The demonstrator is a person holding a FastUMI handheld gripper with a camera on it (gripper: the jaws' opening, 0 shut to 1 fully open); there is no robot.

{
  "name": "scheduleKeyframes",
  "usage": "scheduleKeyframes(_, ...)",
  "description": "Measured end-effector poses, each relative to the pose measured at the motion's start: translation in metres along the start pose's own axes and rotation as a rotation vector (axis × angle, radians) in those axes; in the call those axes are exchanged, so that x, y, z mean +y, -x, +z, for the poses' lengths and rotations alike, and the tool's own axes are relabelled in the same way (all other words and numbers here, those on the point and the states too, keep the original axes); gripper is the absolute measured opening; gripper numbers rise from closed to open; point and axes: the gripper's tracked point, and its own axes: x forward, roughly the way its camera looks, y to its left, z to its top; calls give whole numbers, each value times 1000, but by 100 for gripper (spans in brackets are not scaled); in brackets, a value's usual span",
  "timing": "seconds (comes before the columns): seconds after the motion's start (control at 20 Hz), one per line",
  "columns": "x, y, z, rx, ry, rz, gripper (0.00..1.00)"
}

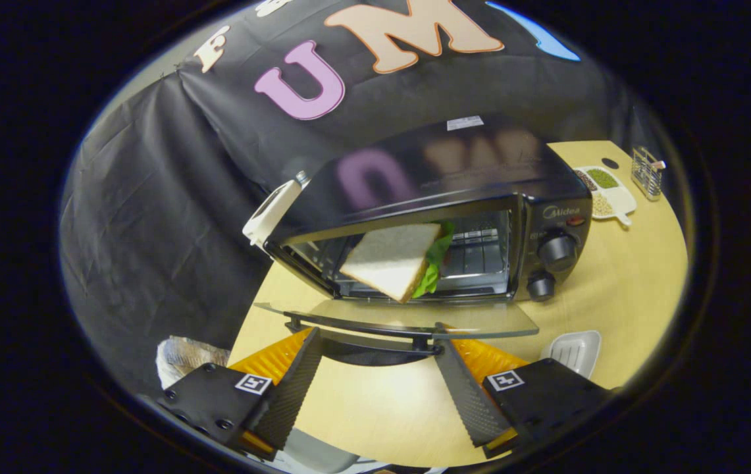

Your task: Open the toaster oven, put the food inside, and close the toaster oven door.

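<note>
- Surface [638, 263]: light wood, carries everything here; black cloth wall behind it.
- Toaster oven [454, 197]: black, glossy top, sits mid-surface beyond the jaws, seen tilted. Two round knobs [556, 250] stacked on its right-hand panel, small red light above them.
- Oven door [408, 319]: glass, dropped fully open, lying flat and sticking out toward the jaws. Its dark handle bar [362, 327] runs along the near edge, just ahead of the fingertips.
- Gripper [378, 342]: jaws spread wide, nothing between them but bare surface and the door's front edge. Black ribbed fingers [296, 388] with orange backing; not touching the door as far as I can tell. Square marker tags on both finger mounts.
- Sandwich [396, 259]: white bread slice with green lettuce poking out on its right side, inside the oven cavity, in the left-centre part, on the wire rack. Sits tilted, near corner toward the door opening. Well apart from the jaws.
- White divided dish [605, 191]: right of the oven at the back, holds green and brownish stuff.
- White ridged tray [572, 352]: on the surface just right of the right finger.
- Wire-mesh holder [646, 172]: far right corner, behind the divided dish.
- Crumpled clear plastic [184, 359]: left of the left finger, off the surface edge.
</note>
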Motion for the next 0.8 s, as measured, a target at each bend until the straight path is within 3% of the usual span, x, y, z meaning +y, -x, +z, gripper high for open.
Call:
scheduleKeyframes(0.5,1,-15,69,-118,107,-70,99)
scheduleKeyframes(0.8,5,-10,71,-125,146,-73,99)
